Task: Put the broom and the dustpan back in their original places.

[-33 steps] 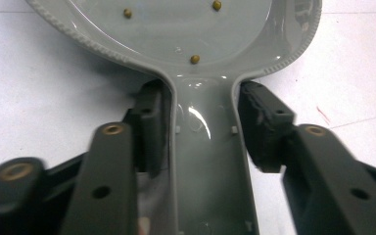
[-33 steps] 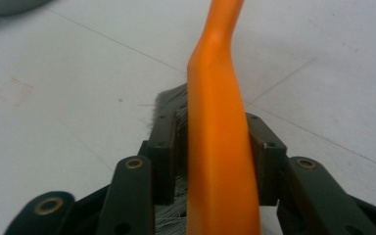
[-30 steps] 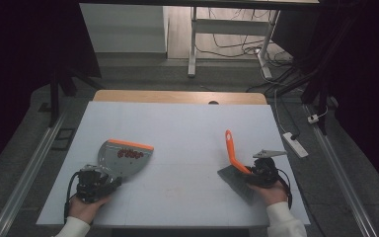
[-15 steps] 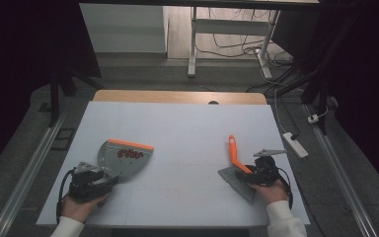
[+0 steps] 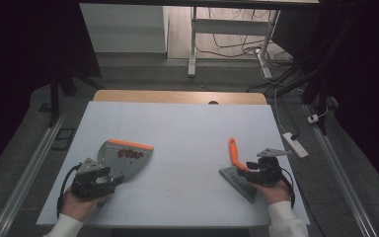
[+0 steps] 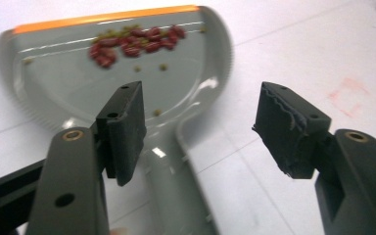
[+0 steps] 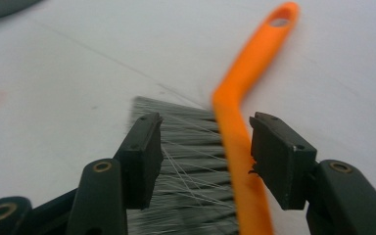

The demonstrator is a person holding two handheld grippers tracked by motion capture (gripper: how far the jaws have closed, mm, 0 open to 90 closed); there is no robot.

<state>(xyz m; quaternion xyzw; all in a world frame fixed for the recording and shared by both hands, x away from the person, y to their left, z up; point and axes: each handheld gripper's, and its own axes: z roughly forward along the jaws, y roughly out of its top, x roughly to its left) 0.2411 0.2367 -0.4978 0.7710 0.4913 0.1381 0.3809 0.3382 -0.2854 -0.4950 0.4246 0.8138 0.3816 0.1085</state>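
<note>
We read this as a sweep-up job, nearly finished. The beans already sit in the dustpan, bunched just behind its orange lip, with a few small green bits scattered farther back in the pan. The worktop around the dustpan looks clean; we spot no loose beans on it, only a faint red smudge off the pan's handle side in the left gripper view.

Left tongs are spread wide, jaws either side of the dustpan handle and touching nothing. They sit just at the handle end of the pan, and the pan lies flat on the worktop.

Right tongs are parted too. The brush lies between the jaws, its orange handle close to one jaw; we cannot tell if it touches. The brush is well apart from the dustpan, on its open-lip side toward the worktop's right edge.

Our judgement: sweeping done, both tools let go. Left to do, if anything: emptying the pan.
</note>
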